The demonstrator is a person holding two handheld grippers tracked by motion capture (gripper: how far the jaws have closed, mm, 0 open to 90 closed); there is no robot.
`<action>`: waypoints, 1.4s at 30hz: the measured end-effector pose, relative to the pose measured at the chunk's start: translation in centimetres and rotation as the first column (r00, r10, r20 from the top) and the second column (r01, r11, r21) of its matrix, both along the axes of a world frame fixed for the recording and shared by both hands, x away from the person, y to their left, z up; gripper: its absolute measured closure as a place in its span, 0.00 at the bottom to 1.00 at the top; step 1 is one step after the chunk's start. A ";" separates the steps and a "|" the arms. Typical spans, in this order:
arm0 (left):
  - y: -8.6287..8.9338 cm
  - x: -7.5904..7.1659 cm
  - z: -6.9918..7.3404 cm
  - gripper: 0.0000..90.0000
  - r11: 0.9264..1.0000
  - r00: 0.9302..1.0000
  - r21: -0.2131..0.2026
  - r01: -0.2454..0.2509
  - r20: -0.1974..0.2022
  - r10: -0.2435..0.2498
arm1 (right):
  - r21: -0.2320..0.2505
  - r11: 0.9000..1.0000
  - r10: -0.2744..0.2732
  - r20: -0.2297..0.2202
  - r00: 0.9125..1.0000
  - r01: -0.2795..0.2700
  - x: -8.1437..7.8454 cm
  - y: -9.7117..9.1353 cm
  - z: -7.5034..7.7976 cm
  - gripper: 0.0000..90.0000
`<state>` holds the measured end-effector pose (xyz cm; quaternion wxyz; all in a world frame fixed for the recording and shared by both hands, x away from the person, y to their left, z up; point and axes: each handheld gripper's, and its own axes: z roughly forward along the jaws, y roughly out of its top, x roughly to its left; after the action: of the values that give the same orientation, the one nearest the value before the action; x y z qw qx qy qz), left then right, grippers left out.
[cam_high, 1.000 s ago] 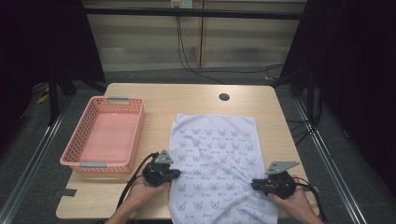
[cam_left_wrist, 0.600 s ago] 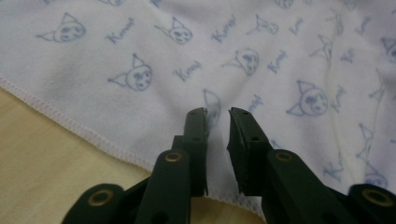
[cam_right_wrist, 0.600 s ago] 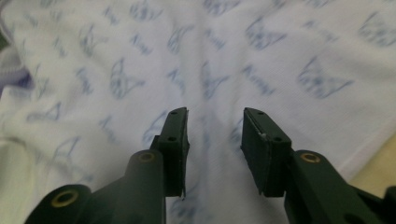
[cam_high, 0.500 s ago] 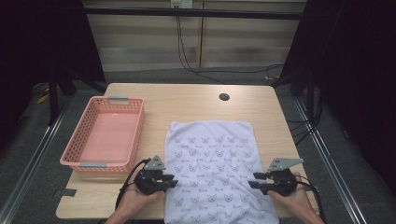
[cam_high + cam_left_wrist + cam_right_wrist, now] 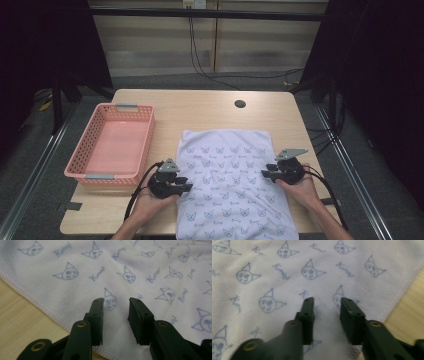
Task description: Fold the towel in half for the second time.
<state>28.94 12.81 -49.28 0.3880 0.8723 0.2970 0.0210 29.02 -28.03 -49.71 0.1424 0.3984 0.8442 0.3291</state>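
Printed towel spread flat on the table

The table (image 5: pixel 210 107) bears the towel (image 5: pixel 230 185), right of the pink basket (image 5: pixel 110 145); left gripper (image 5: pixel 186 187) at the towel's left edge, jaws just opening, nothing pinched; right gripper (image 5: pixel 265 173) at its right edge, jaws just narrowing, gap empty.

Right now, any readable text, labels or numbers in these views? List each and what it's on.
"Kuromi", as best it reads: slanted blue script repeated between the cat-face prints all over the white towel; the last letters are unclear.
Same script in the right gripper view: too blurred to read.
Pink basket, table, both grippers: no text visible.
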 end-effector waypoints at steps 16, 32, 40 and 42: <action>-0.4 -3.6 0.3 0.90 0.984 0.982 0.032 0.175 -0.074 -0.172 | 0.018 0.999 0.029 -0.078 0.997 -0.028 -6.7 -2.8 0.7 0.87; -1.5 6.6 1.5 0.79 0.995 0.996 -0.060 -0.085 0.020 0.086 | -0.003 0.985 -0.173 0.061 0.983 0.174 5.7 -4.4 0.9 0.56; -1.4 8.2 0.7 0.68 0.988 0.989 -0.052 -0.145 0.017 0.146 | 0.019 0.984 -0.178 0.009 0.984 0.178 6.4 -4.9 -0.6 0.61; -1.5 8.3 0.6 0.61 0.991 0.991 -0.042 -0.129 0.038 0.131 | 0.038 0.986 -0.160 0.012 0.987 0.160 6.3 -5.0 -0.6 0.72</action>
<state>37.20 11.28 -48.68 0.4088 0.8426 0.3458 0.0580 35.33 -32.99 -50.33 0.1672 0.4651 0.8022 0.3349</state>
